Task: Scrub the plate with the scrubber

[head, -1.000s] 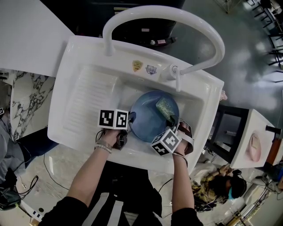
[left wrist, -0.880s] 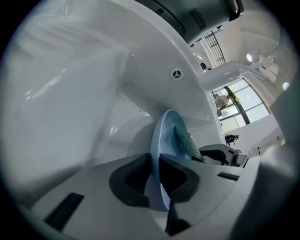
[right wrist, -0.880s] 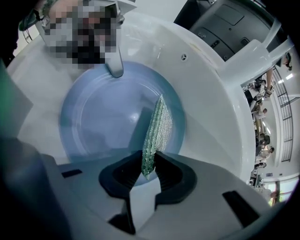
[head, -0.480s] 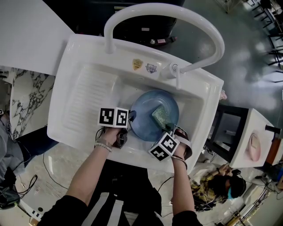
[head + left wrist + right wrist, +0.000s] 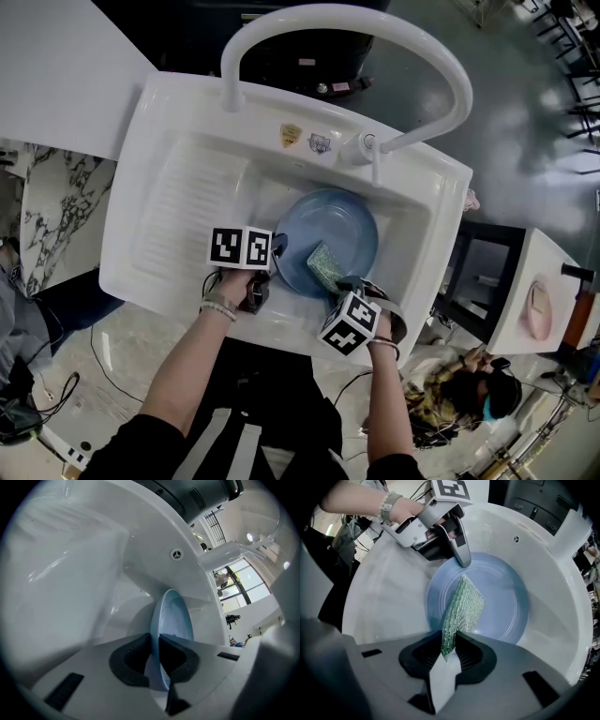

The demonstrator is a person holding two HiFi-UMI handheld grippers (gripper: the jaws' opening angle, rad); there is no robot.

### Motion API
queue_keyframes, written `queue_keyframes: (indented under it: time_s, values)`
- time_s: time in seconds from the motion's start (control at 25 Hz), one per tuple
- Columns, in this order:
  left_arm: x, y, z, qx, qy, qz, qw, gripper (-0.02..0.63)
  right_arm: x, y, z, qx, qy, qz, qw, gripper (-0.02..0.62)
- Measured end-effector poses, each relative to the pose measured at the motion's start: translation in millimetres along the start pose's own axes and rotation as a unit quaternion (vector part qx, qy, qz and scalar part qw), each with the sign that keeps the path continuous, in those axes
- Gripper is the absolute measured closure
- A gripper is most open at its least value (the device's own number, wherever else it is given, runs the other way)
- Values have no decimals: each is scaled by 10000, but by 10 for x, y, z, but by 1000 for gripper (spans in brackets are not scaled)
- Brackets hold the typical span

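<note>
Head view looks down on my two grippers working over a white sink (image 5: 178, 141), beneath an arched white faucet (image 5: 347, 23). My left gripper (image 5: 278, 249) has its jaws closed on the near rim of the blue plate (image 5: 345, 223). In the left gripper view that thin rim runs edge-on straight between my dark pads (image 5: 129, 660), pinched from both sides. The rest of the plate stretches away ahead of the jaws into the white basin.

My right gripper (image 5: 339, 281) points down at the plate from its near edge, just beside the left gripper. Its jaws are clamped on one edge of the green mesh scrubber (image 5: 323, 263). In the right gripper view the scrubber stands edge-on between the pads and fans out ahead of the jaws. Its free end appears to lie against the plate's blue face, on the half nearer my left jaws. Past the scrubber's far end, directly ahead of my right jaws, I see the left gripper biting the plate's rim. My left hand (image 5: 405, 510) is behind it, with a bracelet (image 5: 386, 506) at the wrist. The plate sits in the bottom of the basin, with white sink wall all round it.
</note>
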State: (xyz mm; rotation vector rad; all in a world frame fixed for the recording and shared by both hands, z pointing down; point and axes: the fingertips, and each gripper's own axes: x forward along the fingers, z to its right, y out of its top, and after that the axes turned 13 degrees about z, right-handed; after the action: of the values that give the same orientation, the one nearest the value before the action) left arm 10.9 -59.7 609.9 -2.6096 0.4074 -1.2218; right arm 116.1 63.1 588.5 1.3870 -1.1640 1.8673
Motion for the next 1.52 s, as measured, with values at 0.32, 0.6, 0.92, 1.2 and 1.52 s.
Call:
queue_keyframes:
  time_s: [0.32, 0.6, 0.92, 1.2, 1.52]
  values:
    - [-8, -11, 5, 28, 1, -33, 10000, 577, -380, 165, 412, 479, -749, 838, 9925, 506]
    - [0, -10, 1, 4, -18, -45, 10000, 575, -367, 398, 1108, 366, -2113, 1246, 9688, 506]
    - [8, -4, -21, -22, 1, -39, 10000, 575, 21, 324, 1190, -490, -2210, 646, 9719, 506]
    - [0, -2, -50, -72, 6, -50, 10000, 575, 231, 333, 1017, -1869, -1731, 268, 9666, 505]
    - [-15, 13, -67, -169, -2, -29, 9999, 575, 324, 322, 811, -3013, -1418, -43, 9429, 505]
